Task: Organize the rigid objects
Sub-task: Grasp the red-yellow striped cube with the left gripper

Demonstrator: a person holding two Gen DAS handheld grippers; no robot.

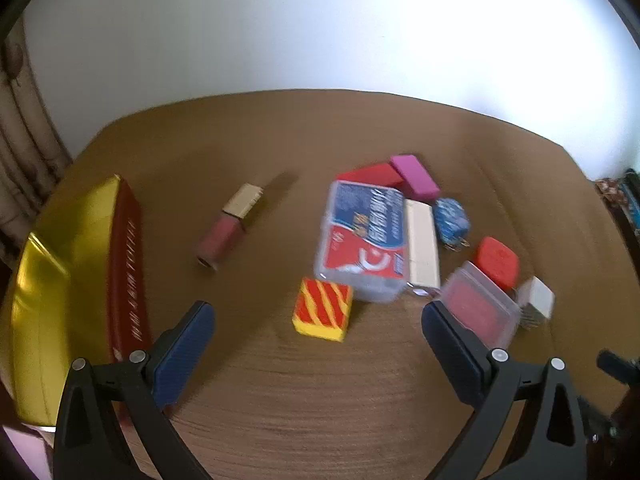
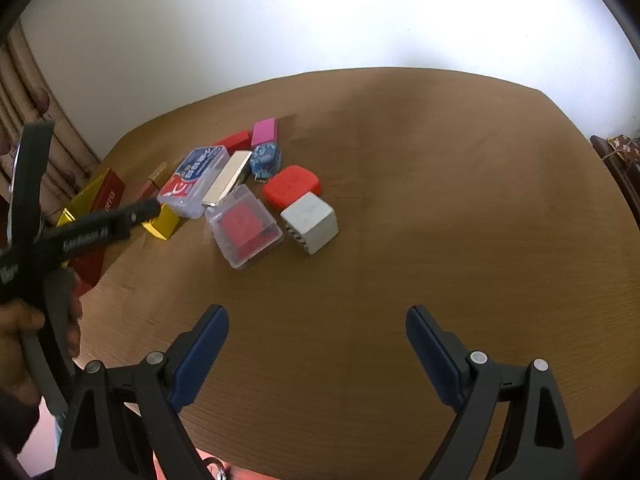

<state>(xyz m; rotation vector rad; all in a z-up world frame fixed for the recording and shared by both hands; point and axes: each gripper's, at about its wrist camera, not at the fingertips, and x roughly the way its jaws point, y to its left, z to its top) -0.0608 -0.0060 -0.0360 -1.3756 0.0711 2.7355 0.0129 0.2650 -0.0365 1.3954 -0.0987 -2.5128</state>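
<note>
Small rigid items lie clustered on the wooden table (image 1: 280, 400). Among them are a yellow block with red stripes (image 1: 323, 314), a clear case with a blue and red label (image 1: 364, 242), a cream bar (image 1: 422, 248), a clear case with a red insert (image 1: 480, 308), a red rounded case (image 1: 496, 262) and a white cube (image 1: 536, 298). My left gripper (image 1: 316, 320) is open just short of the striped block. My right gripper (image 2: 317, 314) is open over bare table (image 2: 440, 200), nearer than the white cube (image 2: 310, 216) and the red-insert case (image 2: 244, 226).
A gold and red box (image 1: 60, 280) lies at the table's left edge, with a pink tube with a cream cap (image 1: 228, 226) beside it. Behind the cluster lie a red block (image 1: 372, 172), a pink block (image 1: 414, 176) and a blue patterned piece (image 1: 451, 220). A hand (image 2: 24, 328) holds the left tool.
</note>
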